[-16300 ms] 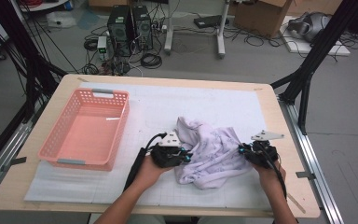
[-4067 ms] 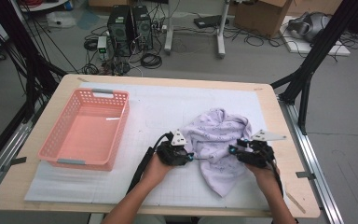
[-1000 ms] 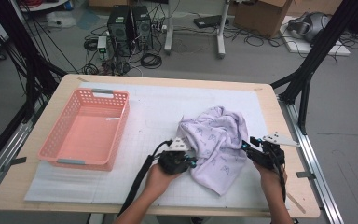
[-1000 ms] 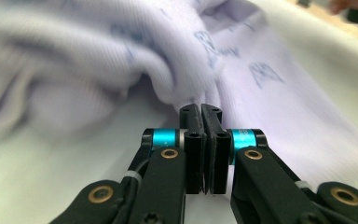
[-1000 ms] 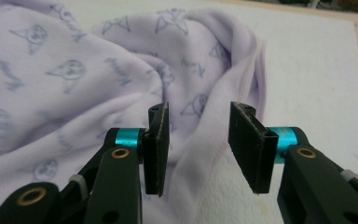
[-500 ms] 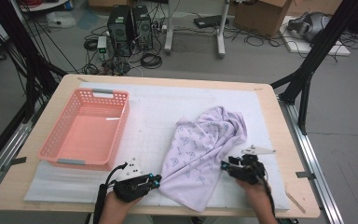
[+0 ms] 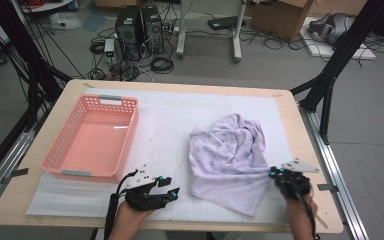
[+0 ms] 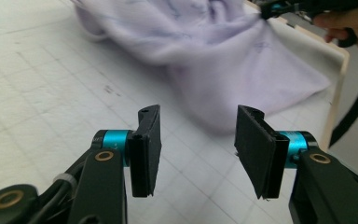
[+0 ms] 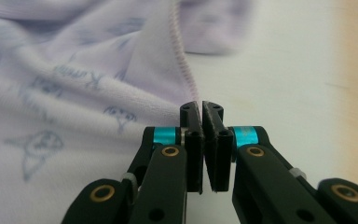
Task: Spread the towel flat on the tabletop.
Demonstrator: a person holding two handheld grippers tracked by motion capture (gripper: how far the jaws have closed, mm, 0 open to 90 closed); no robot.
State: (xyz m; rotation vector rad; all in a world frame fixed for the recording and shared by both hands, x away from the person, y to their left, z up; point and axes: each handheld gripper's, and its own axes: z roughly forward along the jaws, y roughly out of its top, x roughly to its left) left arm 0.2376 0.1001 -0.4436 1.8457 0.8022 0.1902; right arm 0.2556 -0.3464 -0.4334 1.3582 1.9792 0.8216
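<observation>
- Right, high view: cloth (image 7: 230, 160) lay crumpled on the mat (image 7: 170, 120), right of centre, well apart from the pink basket (image 7: 92, 140) at the left.
- Left gripper (image 7: 167, 194) sat near the table's front edge, just left of the cloth's near corner, not touching it; its jaws had just been opening, nothing between them.
- Right gripper (image 7: 272, 173) was at the cloth's right edge, tips on the fabric, cloth pulled to a point there.
- Both forearms came in from the bottom.
- Left gripper view: left gripper (image 8: 198, 140) had its jaws at a medium gap, empty, bare gridded mat under them.
- Cloth (image 8: 223, 60) lay ahead, apart from the pads.
- The other gripper (image 8: 279, 8) showed at top right on the cloth's far edge, a hand behind it.
- Right gripper view: right gripper (image 9: 200, 108) had just been closing; jaws stood pinched together on the cloth's stitched hem (image 9: 184, 70).
- Cloth (image 9: 74, 102), pale lilac with small prints, spread left of the jaws; bare table to the right.
</observation>
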